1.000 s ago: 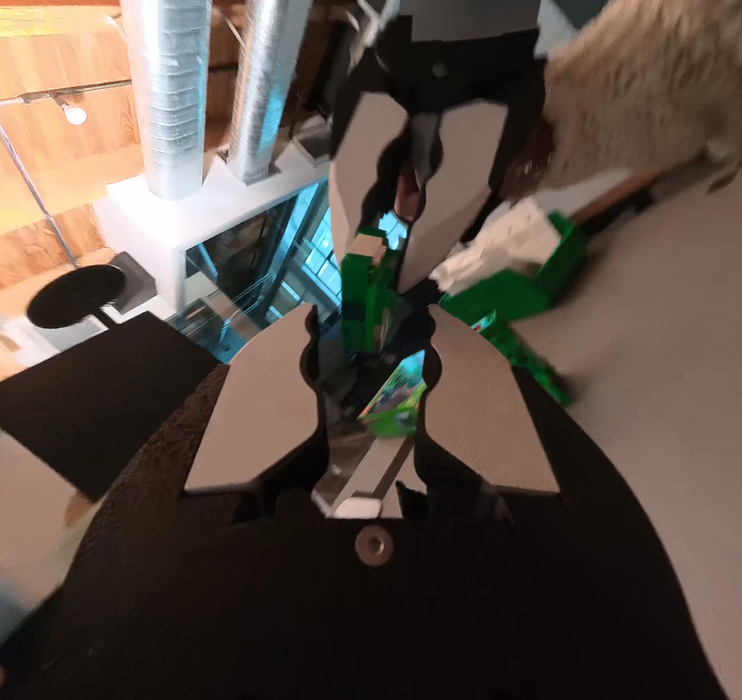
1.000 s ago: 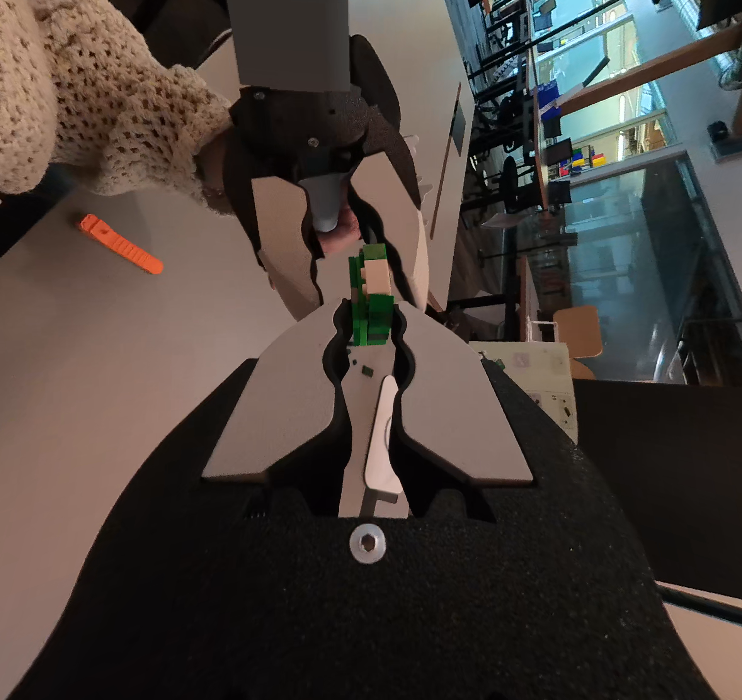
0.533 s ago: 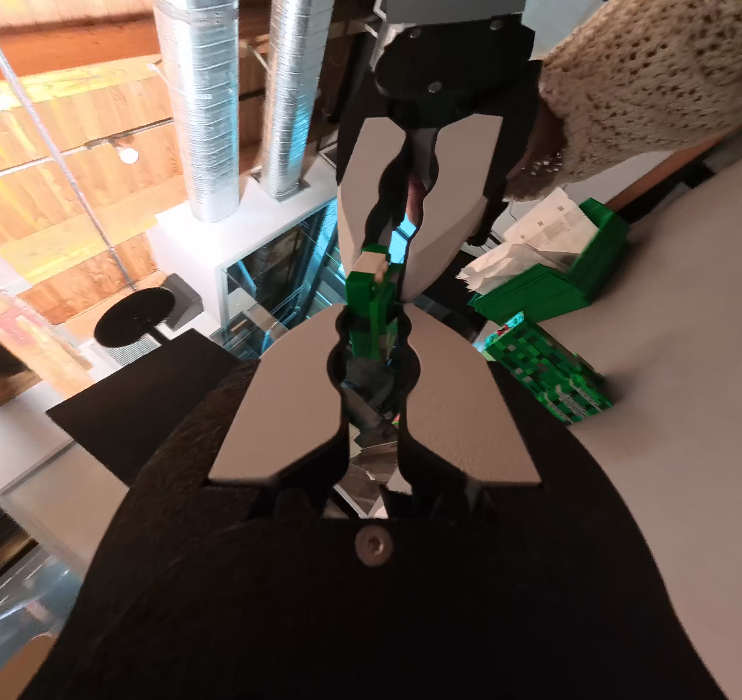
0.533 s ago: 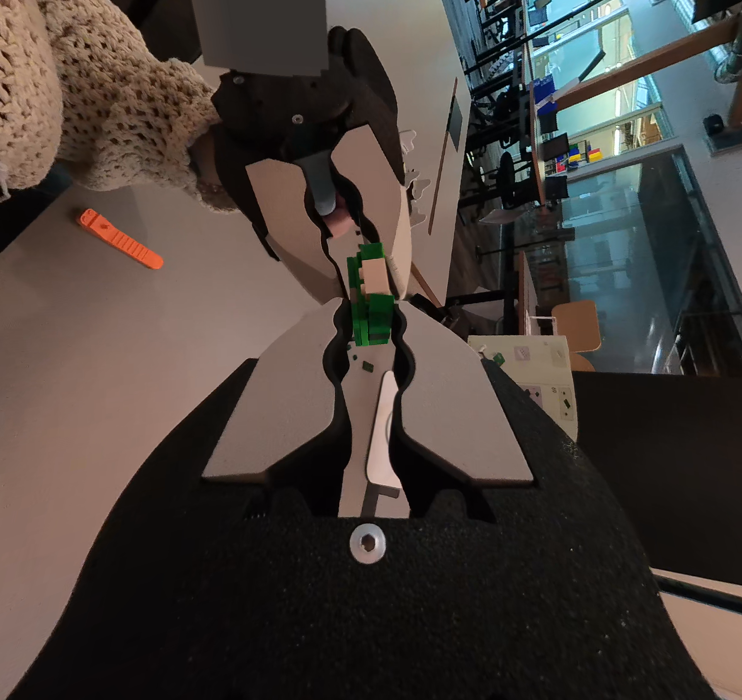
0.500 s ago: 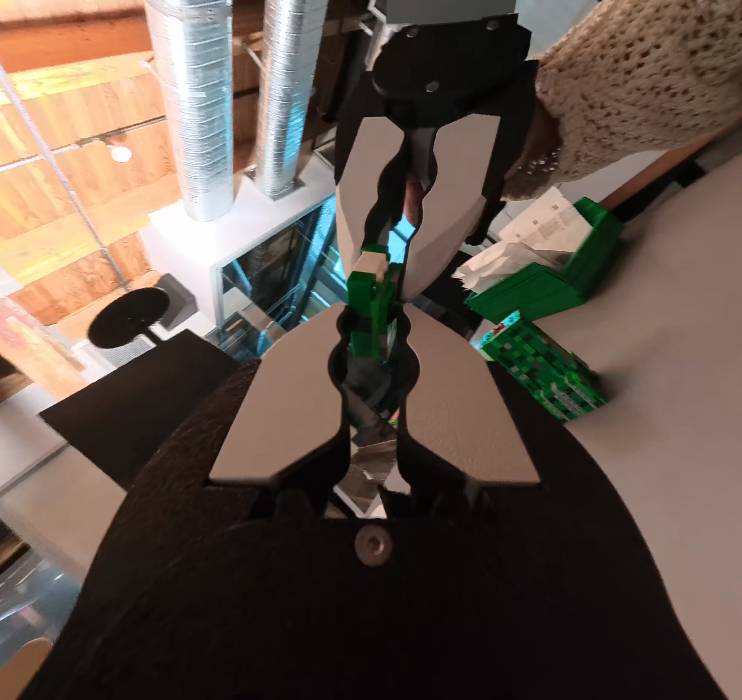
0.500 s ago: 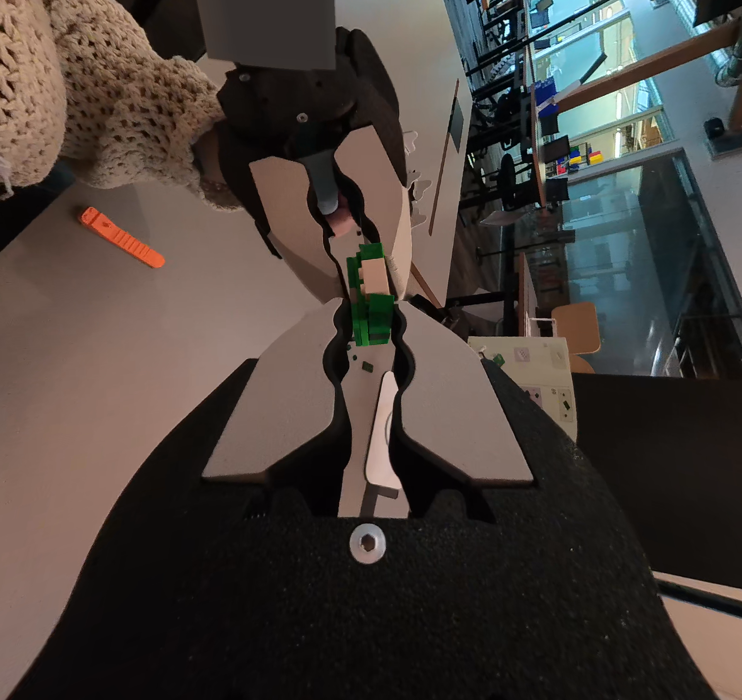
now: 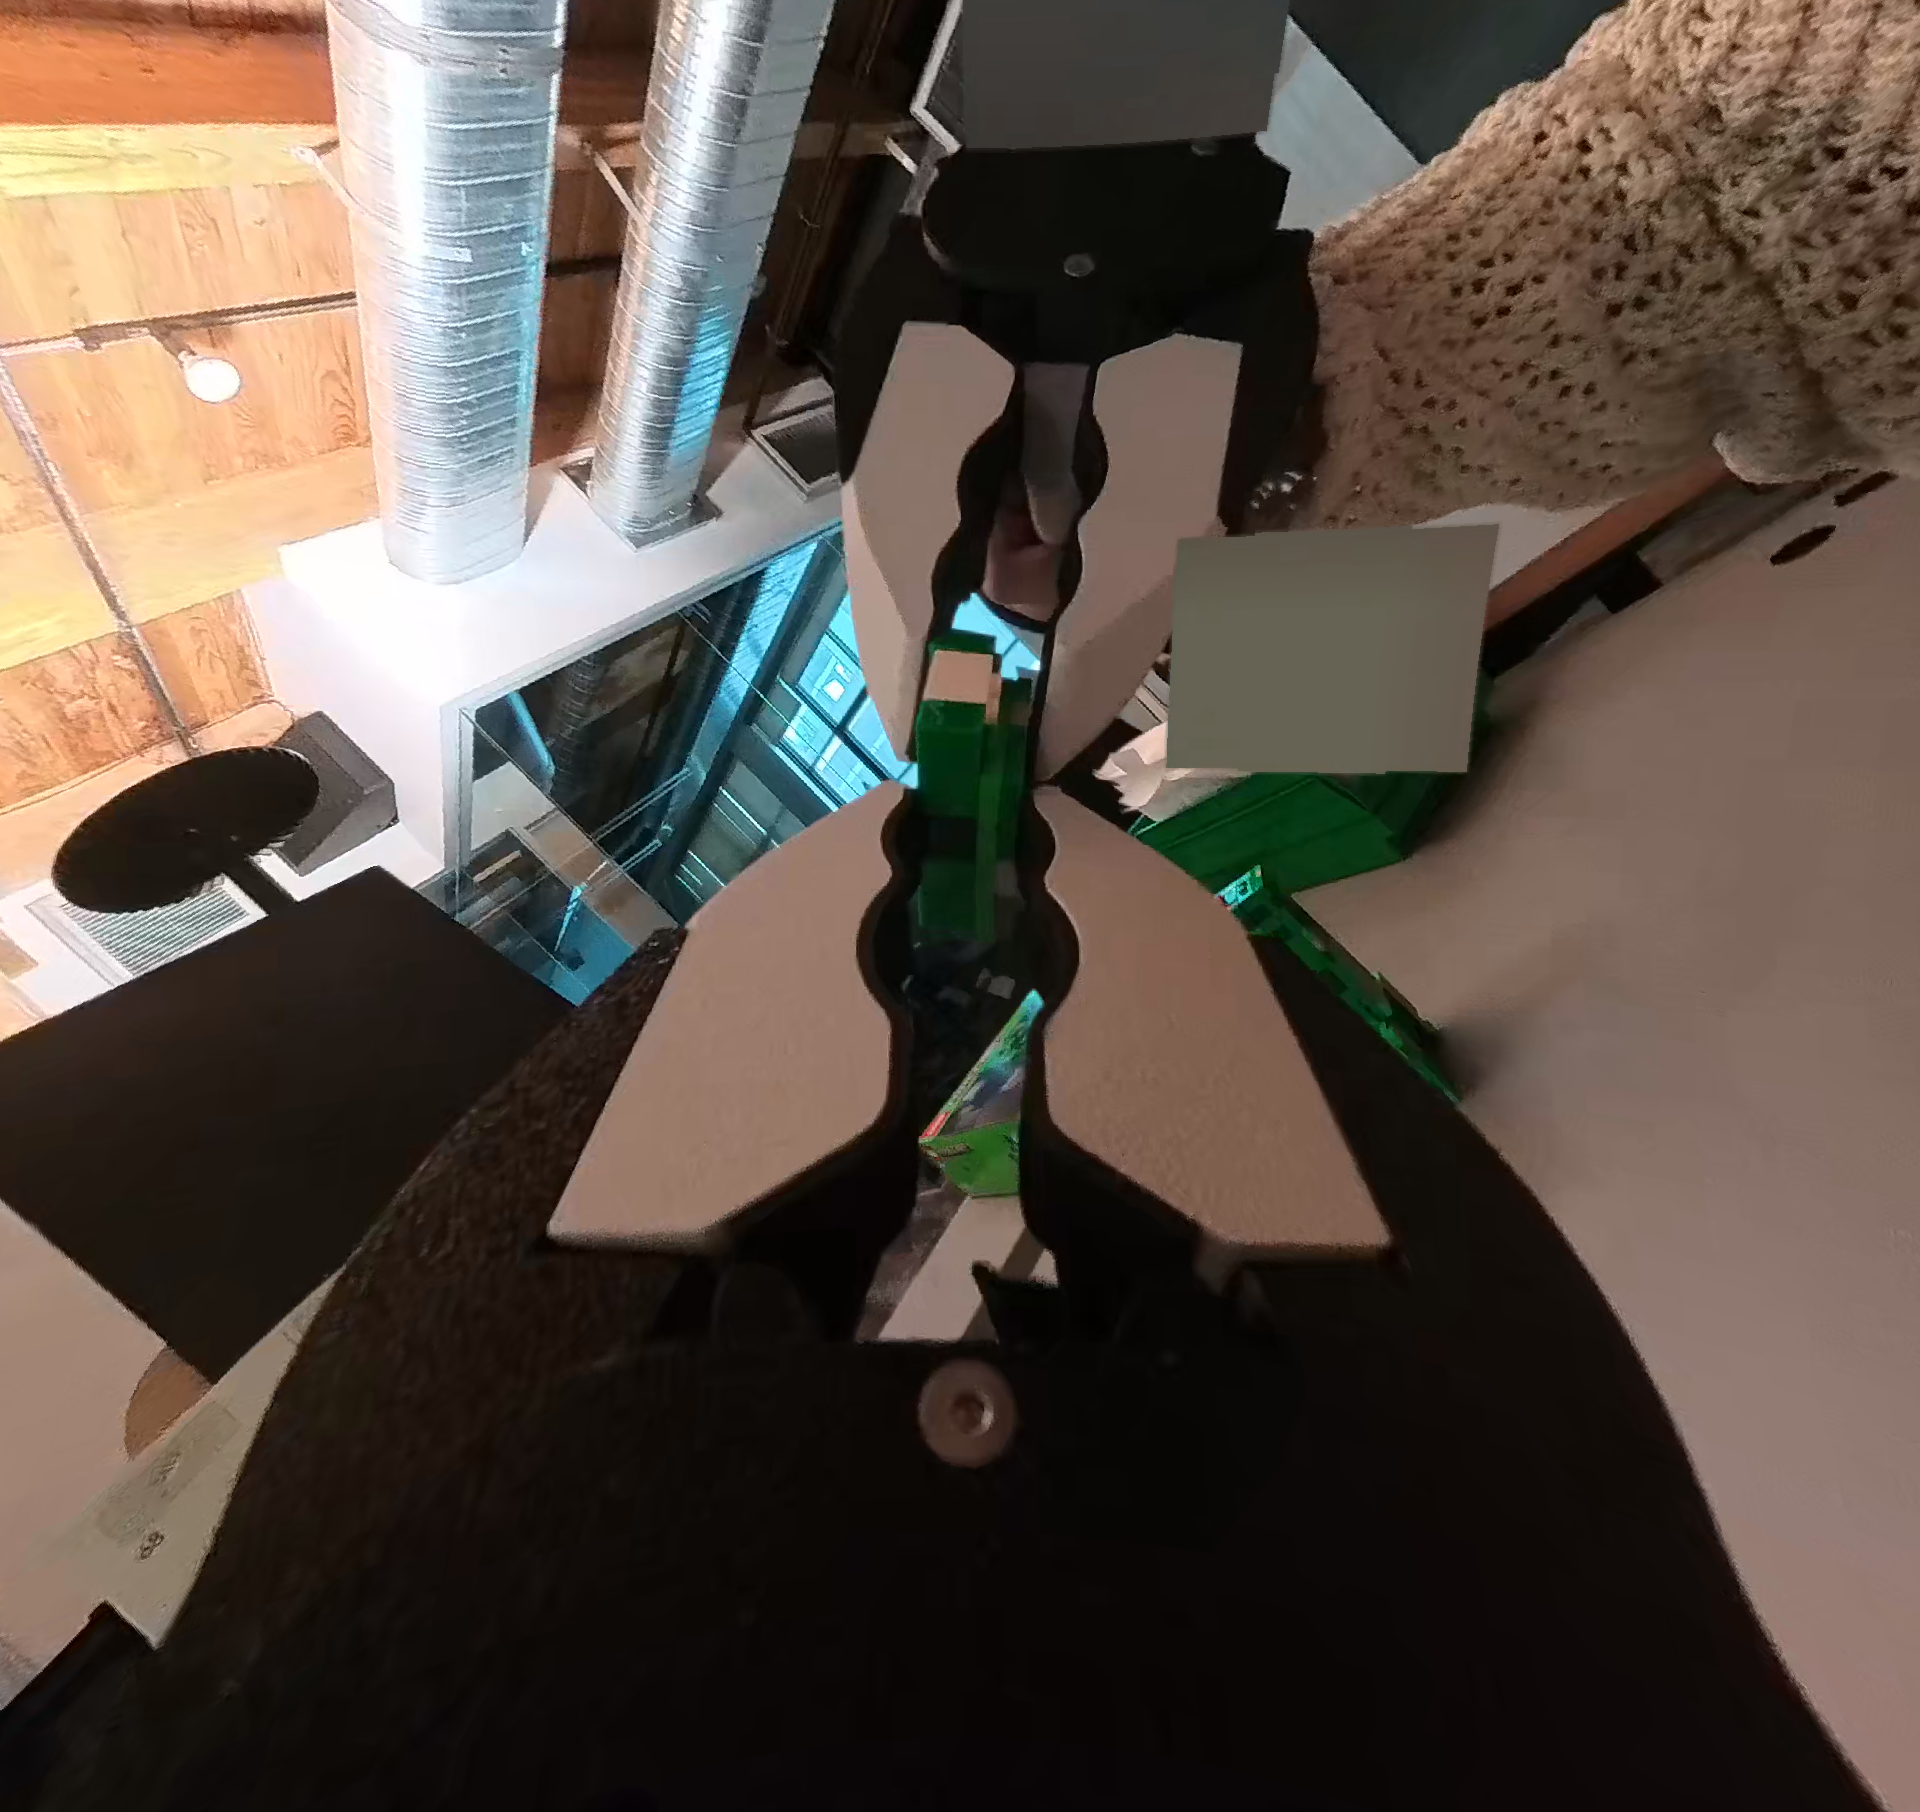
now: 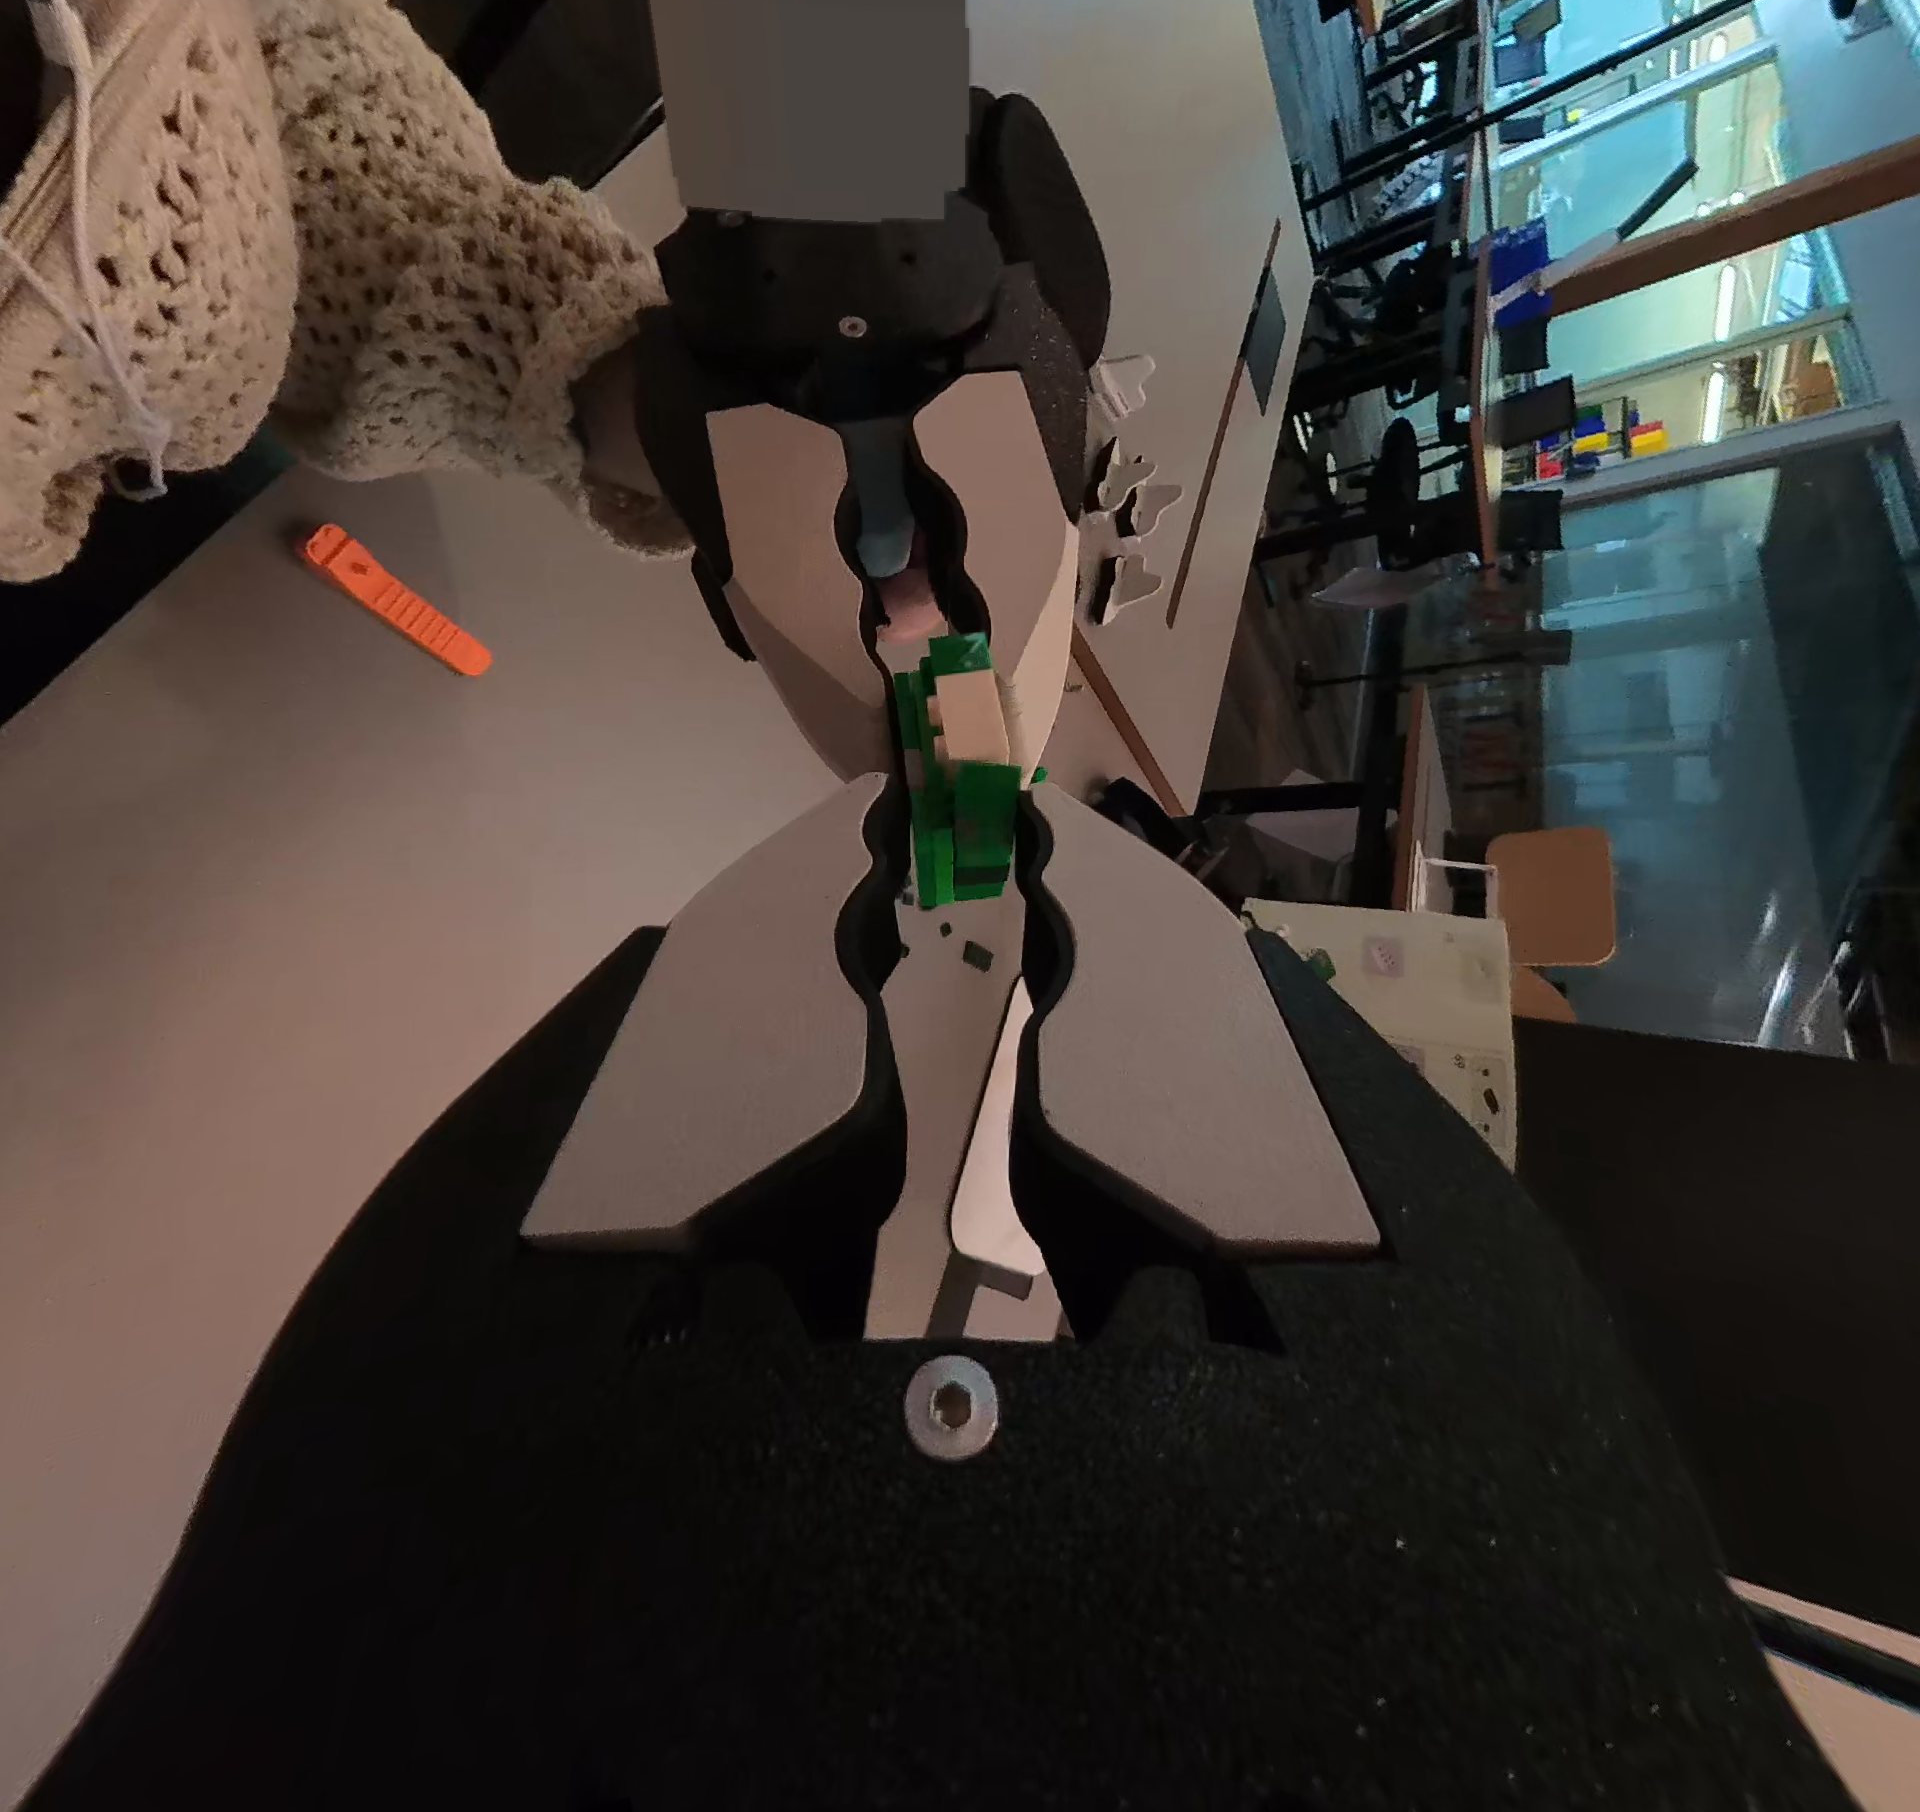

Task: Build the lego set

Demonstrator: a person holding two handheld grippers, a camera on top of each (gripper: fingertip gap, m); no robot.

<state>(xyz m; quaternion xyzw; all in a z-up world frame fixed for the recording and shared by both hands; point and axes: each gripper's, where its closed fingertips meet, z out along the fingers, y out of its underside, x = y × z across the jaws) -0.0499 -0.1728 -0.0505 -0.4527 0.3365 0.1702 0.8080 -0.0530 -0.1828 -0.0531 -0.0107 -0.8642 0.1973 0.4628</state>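
Both tools meet tip to tip in the air above the table [image 8: 260,879], with one small green brick stack [image 8: 961,806] caught between them. The right gripper [image 8: 956,832] is clamped on the darker green lower part of the stack, and the left gripper [image 7: 971,863] is clamped on the same stack from the opposite end, where a tan piece sits among the green. From this I judge a small sub-assembly is already pressed together and is being squeezed tight or adjusted. Much seems left: a few tiny dark green bits [image 8: 971,952] lie loose on the table under the right tool, an open green box [image 7: 1278,832] with paper in it sits beyond, and another green brick block [image 7: 1340,993] rests beside it. An orange brick separator [image 8: 400,614] lies unused well to one side
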